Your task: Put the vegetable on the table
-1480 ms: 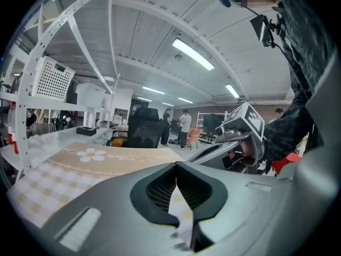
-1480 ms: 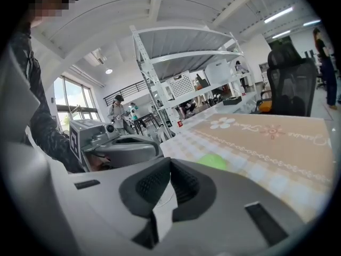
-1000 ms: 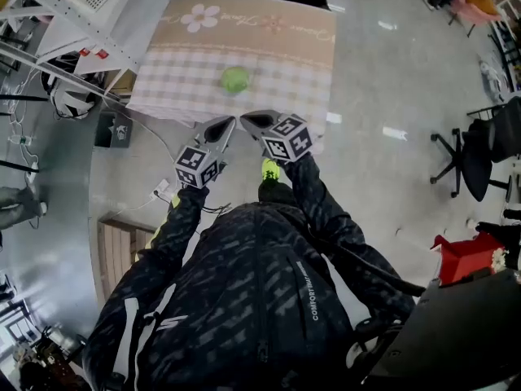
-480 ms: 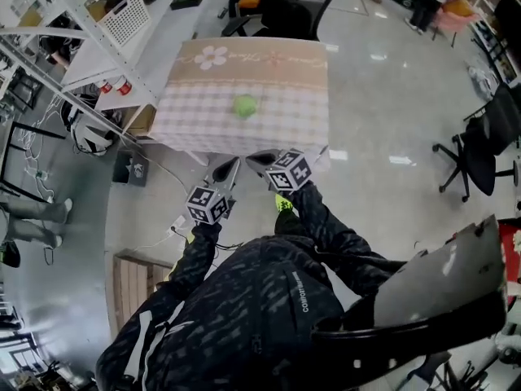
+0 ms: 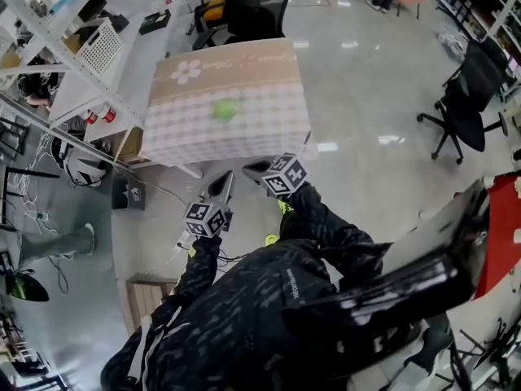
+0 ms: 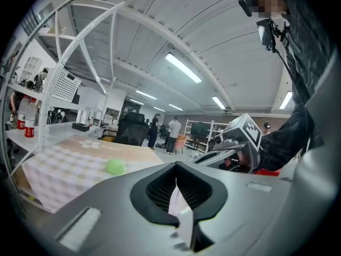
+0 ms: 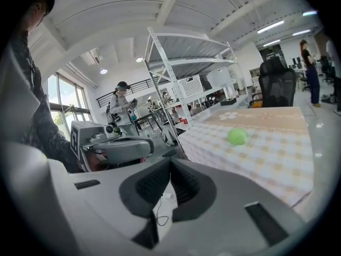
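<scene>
Claws are both clamped shut on nothing. The left claw (image 5: 224,179) and the right claw (image 5: 254,168) sit side by side in front of the person's chest, tips aimed toward the desk (image 5: 244,145). Each has its jaws pressed together with no object between them. Looking along the left claw (image 6: 176,188) and along the right claw (image 7: 169,180), the pads meet and only air lies beyond.

The vegetable (image 5: 225,109), a small round green thing, lies on the desk's checked cloth (image 5: 187,129). It is near the middle, well apart from both claws and from every edge.

As for containers, a white perforated basket (image 5: 99,47) stands on the metal rack (image 5: 73,80) to the left of the desk. What it holds I cannot make out.

A strip of glossy floor (image 5: 366,137) lies between the desk's near edge and the claw tips. The rack crowds the desk's left side. The right side opens onto wide floor as far as a black office chair (image 5: 464,108), and another black chair (image 5: 256,2) stands at the desk's far edge.

A second ago the claws were just at the desk's near edge. Now they are drawn back from it, jaws closed as before. The vegetable keeps the same spot on the cloth.
</scene>
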